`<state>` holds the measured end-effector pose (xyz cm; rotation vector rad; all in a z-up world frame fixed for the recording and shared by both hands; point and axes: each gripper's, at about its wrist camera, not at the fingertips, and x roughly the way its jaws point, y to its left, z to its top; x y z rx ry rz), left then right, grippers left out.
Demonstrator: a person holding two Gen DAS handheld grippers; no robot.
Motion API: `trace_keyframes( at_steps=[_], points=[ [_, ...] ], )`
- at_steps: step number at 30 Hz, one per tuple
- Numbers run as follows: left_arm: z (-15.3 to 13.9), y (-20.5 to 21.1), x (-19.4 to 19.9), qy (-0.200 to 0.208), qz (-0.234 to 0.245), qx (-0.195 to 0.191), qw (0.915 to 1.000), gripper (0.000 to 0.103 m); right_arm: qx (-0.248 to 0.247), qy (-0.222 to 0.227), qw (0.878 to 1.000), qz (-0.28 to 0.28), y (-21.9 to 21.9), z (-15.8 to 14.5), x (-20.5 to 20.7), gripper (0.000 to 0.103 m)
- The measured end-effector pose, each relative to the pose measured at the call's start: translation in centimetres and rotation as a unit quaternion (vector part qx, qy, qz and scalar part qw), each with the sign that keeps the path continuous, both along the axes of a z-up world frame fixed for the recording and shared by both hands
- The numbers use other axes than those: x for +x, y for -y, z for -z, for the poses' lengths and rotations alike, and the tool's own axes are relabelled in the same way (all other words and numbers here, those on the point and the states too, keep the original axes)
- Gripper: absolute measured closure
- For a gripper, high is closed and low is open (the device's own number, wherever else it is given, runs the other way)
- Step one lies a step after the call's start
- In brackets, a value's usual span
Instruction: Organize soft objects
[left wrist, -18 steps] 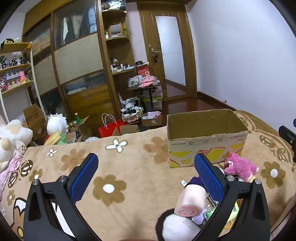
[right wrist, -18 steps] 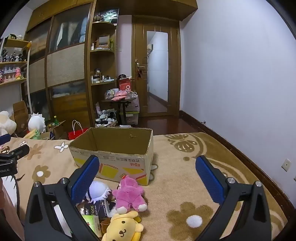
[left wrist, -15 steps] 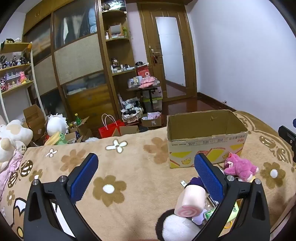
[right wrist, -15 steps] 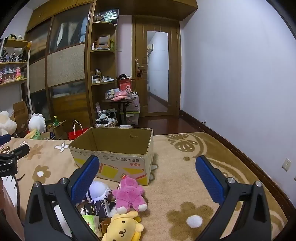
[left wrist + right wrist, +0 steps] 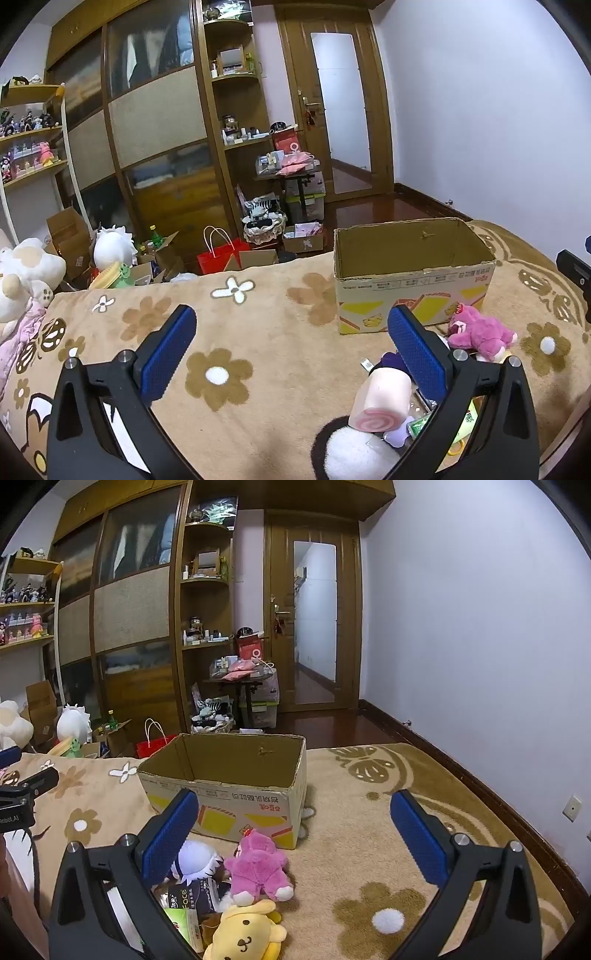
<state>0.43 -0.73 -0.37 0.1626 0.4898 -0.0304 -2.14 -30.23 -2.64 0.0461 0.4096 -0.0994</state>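
Gaping left gripper [image 5: 291, 332], right gripper [image 5: 293, 816], both empty

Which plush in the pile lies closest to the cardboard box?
The pink plush bear: it lies right at the cardboard box front wall, while the yellow dog plush sits nearer the camera.

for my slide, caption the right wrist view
Open right gripper hovers over pink plush bear beside empty cardboard box.
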Motion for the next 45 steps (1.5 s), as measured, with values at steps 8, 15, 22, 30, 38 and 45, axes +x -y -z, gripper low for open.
trace_keyframes(
  at_steps=[8, 15, 22, 30, 38, 45],
  points=[
    [-0.20, -0.39, -0.28, 0.000, 0.003, -0.001, 1.0000, 0.001, 0.000, 0.000, 1.000, 0.001, 0.09, 0.00, 0.02, 0.000],
    [-0.19, -0.30, -0.31, 0.000, 0.004, -0.001, 1.0000, 0.001, 0.000, 0.001, 1.000, 0.001, 0.10, 0.00, 0.00, 0.000],
    [-0.19, -0.29, -0.30, 0.000, 0.004, 0.000, 1.0000, 0.001, 0.000, 0.001, 1.000, 0.001, 0.06, 0.01, 0.02, 0.000],
    [-0.16, -0.30, -0.33, 0.000, 0.004, 0.000, 1.0000, 0.001, 0.000, 0.001, 1.000, 0.000, 0.06, 0.03, 0.04, 0.000],
    [-0.16, -0.30, -0.32, 0.000, 0.004, 0.001, 1.0000, 0.001, 0.000, 0.000, 1.000, 0.001, -0.02, -0.11, -0.02, 0.000],
    [-0.14, -0.26, -0.31, 0.000, 0.004, 0.001, 1.0000, 0.001, 0.000, 0.001, 1.000, -0.001, -0.08, -0.02, -0.03, 0.000]
  ],
)
